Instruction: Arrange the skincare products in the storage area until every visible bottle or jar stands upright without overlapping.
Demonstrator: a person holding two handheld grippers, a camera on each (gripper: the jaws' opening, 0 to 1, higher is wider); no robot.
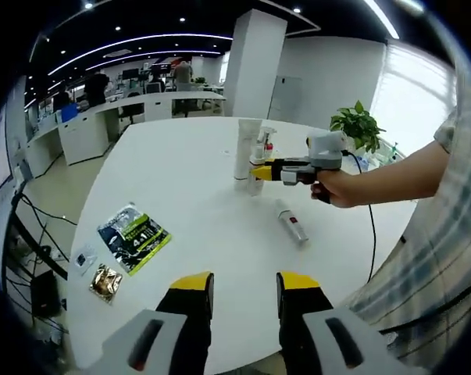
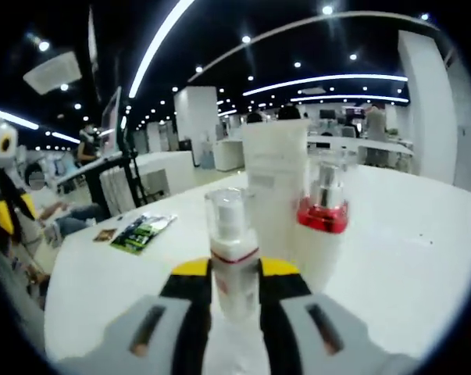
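A small white spray bottle [image 2: 233, 226] with a clear cap stands upright on the white table [image 2: 407, 258], and my right gripper [image 2: 235, 272] is shut on its body. Just behind it stand a tall white tube [image 2: 274, 176] and a clear-capped bottle with a red band [image 2: 322, 211]. From the left gripper view, the right gripper [image 1: 258, 172] reaches in from the right to this group beside the tube [image 1: 247, 147]. Another bottle [image 1: 291, 221] lies on its side nearer me. My left gripper [image 1: 244, 283] hovers open over the table's near edge, holding nothing.
A green-and-black sachet [image 1: 132, 237], a gold sachet [image 1: 106, 281] and a small pale packet [image 1: 83, 258] lie at the table's left side. A potted plant [image 1: 358, 125] stands at the far right. A person's hand and arm [image 1: 376, 178] hold the right gripper.
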